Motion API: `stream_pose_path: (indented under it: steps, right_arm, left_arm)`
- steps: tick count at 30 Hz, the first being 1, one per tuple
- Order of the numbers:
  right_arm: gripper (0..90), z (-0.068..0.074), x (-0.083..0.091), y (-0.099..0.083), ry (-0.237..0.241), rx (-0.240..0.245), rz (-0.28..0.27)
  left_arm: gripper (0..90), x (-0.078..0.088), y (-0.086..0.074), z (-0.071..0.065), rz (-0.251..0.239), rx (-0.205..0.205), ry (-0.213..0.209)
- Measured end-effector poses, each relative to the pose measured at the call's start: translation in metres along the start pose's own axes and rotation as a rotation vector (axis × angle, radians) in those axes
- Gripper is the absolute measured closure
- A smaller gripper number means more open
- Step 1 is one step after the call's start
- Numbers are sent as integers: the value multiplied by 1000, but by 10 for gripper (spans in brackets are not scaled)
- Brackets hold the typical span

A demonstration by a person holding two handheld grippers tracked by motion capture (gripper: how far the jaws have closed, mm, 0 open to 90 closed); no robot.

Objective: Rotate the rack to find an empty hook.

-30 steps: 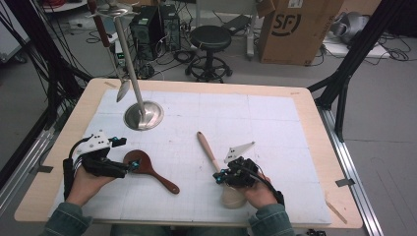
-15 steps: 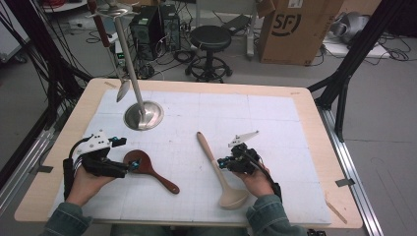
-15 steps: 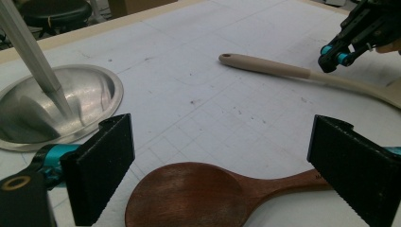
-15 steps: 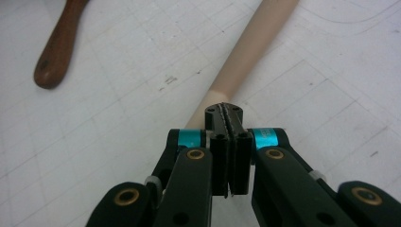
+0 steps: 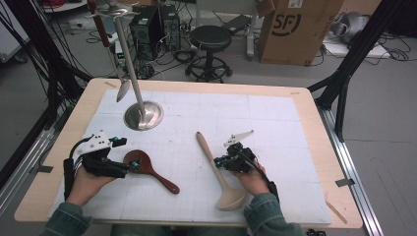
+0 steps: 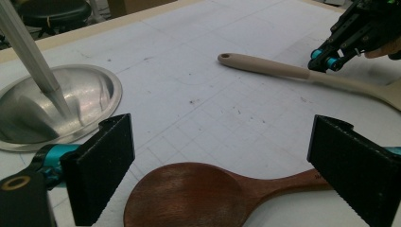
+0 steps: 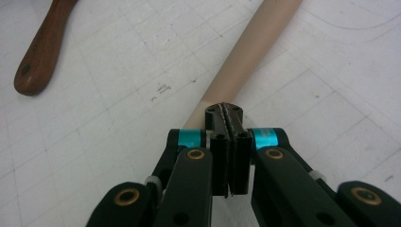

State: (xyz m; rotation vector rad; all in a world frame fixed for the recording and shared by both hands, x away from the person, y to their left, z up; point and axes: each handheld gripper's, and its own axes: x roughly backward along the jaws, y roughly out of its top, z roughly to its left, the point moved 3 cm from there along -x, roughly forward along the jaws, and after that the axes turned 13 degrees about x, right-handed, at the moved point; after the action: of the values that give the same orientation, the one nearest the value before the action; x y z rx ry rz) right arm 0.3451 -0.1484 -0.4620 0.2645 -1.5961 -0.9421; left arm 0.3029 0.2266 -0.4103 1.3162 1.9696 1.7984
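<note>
Overhead, scene: a wooden table covered by a white gridded mat was seen, with a person's forearms entering from the near edge.
Left gripper: it was held low over the mat, its jaws spread wide apart and nothing clamped between them.
Dark wooden spoon: it was laid flat on the mat, its bowl lying between the open jaws of the left gripper in the left gripper view, with neither pad seen touching it.
Right gripper: its jaws were pressed fully together in the right gripper view, with nothing held between them; the closed tip was placed right over the pale handle, though contact could not be told.
Pale wooden spoon: it was laid on the mat right of the dark spoon, handle pointing away from the person, bowl beside the right sleeve.
Metal stand: a round steel base with a slanted pole was set at the far left of the mat, well apart from both spoons.
</note>
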Motion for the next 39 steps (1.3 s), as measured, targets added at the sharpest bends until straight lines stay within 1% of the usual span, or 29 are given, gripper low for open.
stream_pose_path:
  steps: [2, 5, 11, 16, 17, 21, 27, 28, 31, 33, 39]
  right_arm:
    - [897, 1, 0, 1, 0, 7, -9]
    - [898, 2, 0, 2, -1, 9, -8]
    - [899, 4, -1, 2, -7, 13, -2]
    - [899, 5, -1, 1, -4, 2, 2]
    - [900, 5, -1, 1, -4, 9, 2]
    - [900, 7, -1, 0, -2, 12, 10]
    - [900, 10, -2, 2, 12, 27, 5]
    - [900, 10, -2, 2, 12, 19, 8]
    - [900, 11, -2, 1, 22, 19, 12]
    - [900, 11, -2, 0, 19, 26, 11]
    - [900, 13, -3, 0, 29, 26, 8]
  left_arm:
    - [89, 0, 0, 0, -2, 3, 0]
    - [89, 0, 0, 0, -2, 3, -1]
    - [89, 0, 0, 0, 0, 1, -2]
    - [88, 0, 0, 0, 0, 2, -5]
    - [88, 0, 0, 0, 1, 1, -7]
    - [89, 1, 0, 0, 0, 0, -7]
    - [89, 0, 0, 0, 1, 1, -8]
    - [89, 0, 0, 0, 0, 1, -8]
    - [89, 0, 0, 0, -3, 2, -7]
    - [89, 0, 0, 0, -4, 2, -8]
    - [89, 1, 0, 0, -5, 1, -9]
